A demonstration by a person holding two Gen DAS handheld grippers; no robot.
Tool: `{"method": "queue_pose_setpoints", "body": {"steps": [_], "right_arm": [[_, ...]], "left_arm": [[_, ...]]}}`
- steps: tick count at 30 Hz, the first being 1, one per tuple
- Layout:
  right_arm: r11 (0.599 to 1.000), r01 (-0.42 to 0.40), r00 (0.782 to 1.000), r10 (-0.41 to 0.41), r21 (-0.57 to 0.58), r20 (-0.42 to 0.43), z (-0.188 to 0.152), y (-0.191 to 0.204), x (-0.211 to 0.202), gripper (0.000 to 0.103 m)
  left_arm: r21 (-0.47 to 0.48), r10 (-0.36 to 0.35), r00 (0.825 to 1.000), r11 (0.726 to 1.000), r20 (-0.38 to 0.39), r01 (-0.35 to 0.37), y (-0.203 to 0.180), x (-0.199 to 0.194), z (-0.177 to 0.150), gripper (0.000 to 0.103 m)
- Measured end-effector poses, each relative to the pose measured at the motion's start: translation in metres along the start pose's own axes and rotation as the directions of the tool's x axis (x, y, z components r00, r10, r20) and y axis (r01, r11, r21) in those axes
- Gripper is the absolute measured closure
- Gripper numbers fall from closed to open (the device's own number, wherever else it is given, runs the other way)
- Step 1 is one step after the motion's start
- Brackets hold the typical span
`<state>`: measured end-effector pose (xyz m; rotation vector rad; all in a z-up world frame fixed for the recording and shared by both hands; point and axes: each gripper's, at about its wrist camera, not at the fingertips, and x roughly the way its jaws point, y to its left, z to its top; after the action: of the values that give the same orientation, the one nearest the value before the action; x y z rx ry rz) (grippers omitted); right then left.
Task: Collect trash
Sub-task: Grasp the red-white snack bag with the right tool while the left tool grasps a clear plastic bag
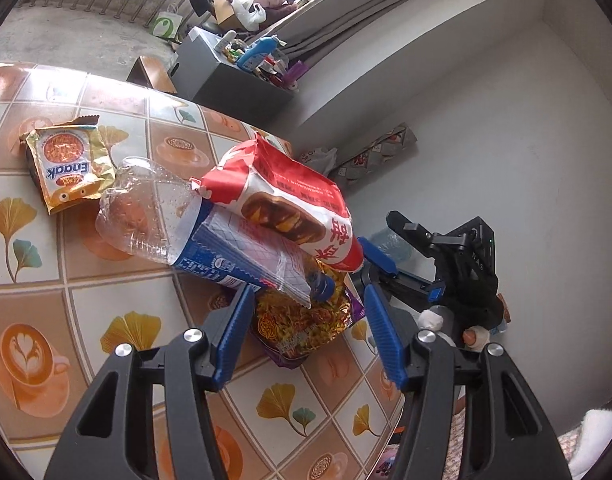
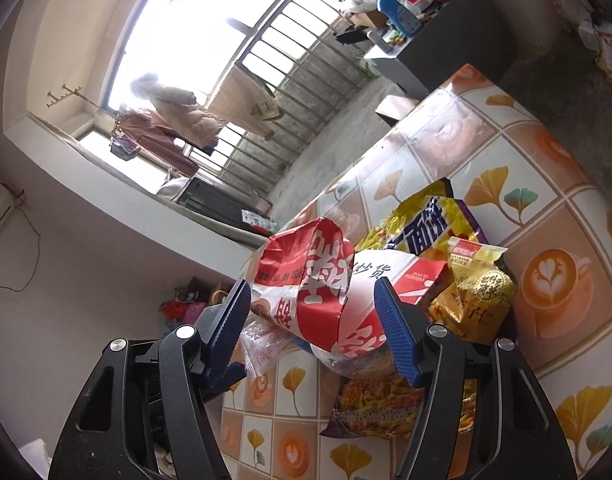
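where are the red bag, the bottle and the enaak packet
red bag (image 1: 290, 196): left wrist view, on its printed side
bottle (image 1: 154, 216): left wrist view, on its clear crushed body
enaak packet (image 1: 66, 164): left wrist view, on its printed front

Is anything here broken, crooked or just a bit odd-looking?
Yes. The clear bottle lies on its side, crushed and dented, on the table. A crumpled red-and-white bag leans across it, torn open at one end. Nothing seems spilled.
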<state>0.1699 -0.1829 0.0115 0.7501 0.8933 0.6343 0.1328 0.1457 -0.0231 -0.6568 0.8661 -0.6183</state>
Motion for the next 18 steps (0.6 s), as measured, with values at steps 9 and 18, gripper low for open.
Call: {"method": "queue_pose_setpoints", "body": {"steps": [9, 18], "right_arm": [[0.998, -0.048, 0.995, 0.051, 0.04, -0.084, 0.002, 0.0, 0.01, 0.047], [0.996, -0.072, 0.986, 0.079, 0.054, -0.144, 0.002, 0.003, 0.016, 0.068]], "left_arm": [[-0.218, -0.141, 0.99, 0.966, 0.008, 0.14, 0.032, 0.002, 0.006, 0.046], [-0.313, -0.156, 0.987, 0.937, 0.024, 0.156, 0.047, 0.003, 0.006, 0.051]]}}
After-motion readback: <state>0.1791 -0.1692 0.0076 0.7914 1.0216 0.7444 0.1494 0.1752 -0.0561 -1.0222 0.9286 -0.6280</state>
